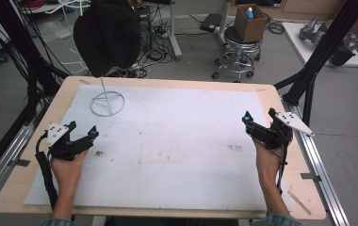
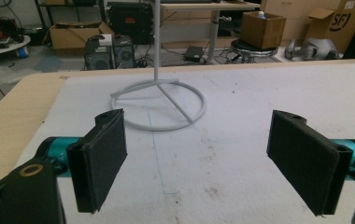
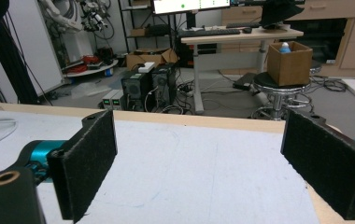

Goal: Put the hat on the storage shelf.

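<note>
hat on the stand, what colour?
Black. The hat on the white wire stand shows best in the high view.

Lab, computer towers (image 3: pixel 138 91), cables, robot arm (image 3: pixel 91 14)

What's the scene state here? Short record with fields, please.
surface: white mat on wooden table
stand: white wire stand, ring base at far left of mat, black hat on top
left tongs: open, nothing held, near left edge, aimed at stand
right tongs: open, nothing held, near right edge
contact: neither tongs touch the stand
</note>
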Available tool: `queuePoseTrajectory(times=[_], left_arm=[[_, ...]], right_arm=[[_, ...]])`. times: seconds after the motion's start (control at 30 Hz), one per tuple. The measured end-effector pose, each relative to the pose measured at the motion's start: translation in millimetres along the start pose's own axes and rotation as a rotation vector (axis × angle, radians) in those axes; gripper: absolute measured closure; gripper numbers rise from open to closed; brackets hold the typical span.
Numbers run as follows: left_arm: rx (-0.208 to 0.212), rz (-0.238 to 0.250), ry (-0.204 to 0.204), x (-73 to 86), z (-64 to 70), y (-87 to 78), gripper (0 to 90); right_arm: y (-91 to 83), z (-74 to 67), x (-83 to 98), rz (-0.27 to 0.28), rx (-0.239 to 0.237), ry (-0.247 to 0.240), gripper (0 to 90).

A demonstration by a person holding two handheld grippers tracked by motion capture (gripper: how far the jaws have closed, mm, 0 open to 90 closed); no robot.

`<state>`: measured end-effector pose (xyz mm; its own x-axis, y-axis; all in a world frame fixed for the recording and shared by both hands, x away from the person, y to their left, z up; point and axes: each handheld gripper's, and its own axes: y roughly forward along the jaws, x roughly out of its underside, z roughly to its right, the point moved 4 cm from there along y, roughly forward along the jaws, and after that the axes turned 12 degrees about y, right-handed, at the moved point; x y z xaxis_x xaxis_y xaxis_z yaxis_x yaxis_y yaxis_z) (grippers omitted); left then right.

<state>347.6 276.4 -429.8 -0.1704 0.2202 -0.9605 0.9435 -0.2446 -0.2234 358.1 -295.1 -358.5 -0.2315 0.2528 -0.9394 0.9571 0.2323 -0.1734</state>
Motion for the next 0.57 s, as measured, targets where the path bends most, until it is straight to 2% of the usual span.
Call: queuePoseTrajectory(times=[0.57], left_arm=[[-0.004, -0.004, 0.003, 0.3, -0.4, 0.3, 20.0]], right_arm=[[-1.8, -0.1, -1.3, 0.004, -0.008, 0.004, 9.9]])
